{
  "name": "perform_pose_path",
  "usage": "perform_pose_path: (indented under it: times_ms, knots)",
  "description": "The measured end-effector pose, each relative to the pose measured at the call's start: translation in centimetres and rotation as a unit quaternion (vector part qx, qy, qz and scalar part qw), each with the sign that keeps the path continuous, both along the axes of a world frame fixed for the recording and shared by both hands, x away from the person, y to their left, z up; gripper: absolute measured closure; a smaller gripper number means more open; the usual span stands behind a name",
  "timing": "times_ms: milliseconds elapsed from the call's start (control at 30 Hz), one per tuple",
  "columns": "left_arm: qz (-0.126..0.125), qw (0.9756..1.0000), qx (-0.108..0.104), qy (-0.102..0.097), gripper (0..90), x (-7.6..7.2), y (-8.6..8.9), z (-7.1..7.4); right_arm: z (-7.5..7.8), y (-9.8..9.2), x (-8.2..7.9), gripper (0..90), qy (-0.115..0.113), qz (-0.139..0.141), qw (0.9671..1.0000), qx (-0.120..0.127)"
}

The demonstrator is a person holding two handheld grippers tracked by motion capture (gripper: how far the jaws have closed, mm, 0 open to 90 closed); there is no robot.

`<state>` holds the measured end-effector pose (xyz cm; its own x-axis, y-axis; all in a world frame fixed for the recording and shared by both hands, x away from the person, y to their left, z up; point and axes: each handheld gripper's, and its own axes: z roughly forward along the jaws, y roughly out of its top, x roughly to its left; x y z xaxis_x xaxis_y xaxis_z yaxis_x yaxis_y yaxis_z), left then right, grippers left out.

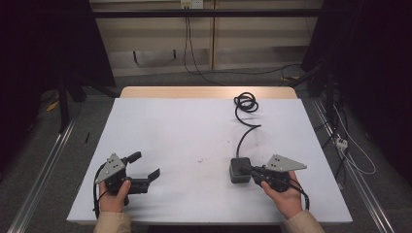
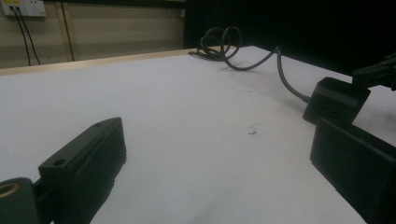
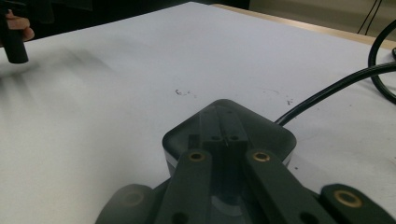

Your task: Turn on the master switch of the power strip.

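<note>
Right tool [image 1: 248, 171]: jaws brought together, resting on top of the power adapter [image 1: 240, 170]; in the right gripper view the two jaws lie side by side, touching, over the adapter's rounded dark top [image 3: 187, 135]. Whether the jaws pinch any part of the adapter cannot be told. A hand [image 1: 284, 194] holds this tool at the near right of the tabletop [image 1: 184, 126].

Left tool [image 1: 145, 167]: jaws spread wide, nothing between them. It sits at the near left of the tabletop, held by the other hand [image 1: 114, 196], well apart from the adapter. In the left gripper view bare white surface lies between its two jaws, and the adapter [image 2: 336, 100] shows farther off at the right.

Location of the adapter: near right of the tabletop's centre, flat on the surface. Its cable [image 1: 245, 121] runs from the far side of the adapter away across the tabletop and ends in a loose coil near the far edge, right of centre.

Surroundings: a few small dark specks [image 1: 201, 160] on the white surface between the two tools. Nothing stands between either tool and the adapter. Beyond the tabletop, a wall socket [image 1: 191, 4] with wires hanging down to the floor.

Count: two tools, two hands, one adapter, one cable with one coil.
</note>
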<state>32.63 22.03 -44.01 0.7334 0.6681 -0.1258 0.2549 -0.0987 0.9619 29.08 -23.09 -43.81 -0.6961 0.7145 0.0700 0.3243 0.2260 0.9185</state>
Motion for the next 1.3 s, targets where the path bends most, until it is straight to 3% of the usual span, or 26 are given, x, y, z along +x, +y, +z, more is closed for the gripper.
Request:
perform_pose_path:
  times_ms: [1300]
  knots:
    - [0.0,1.0,-0.004,-0.001,3.2,-0.02,0.05,0.0,0.01,0.13,-0.11,90.0,-0.002,-0.002,1.0,-0.005]
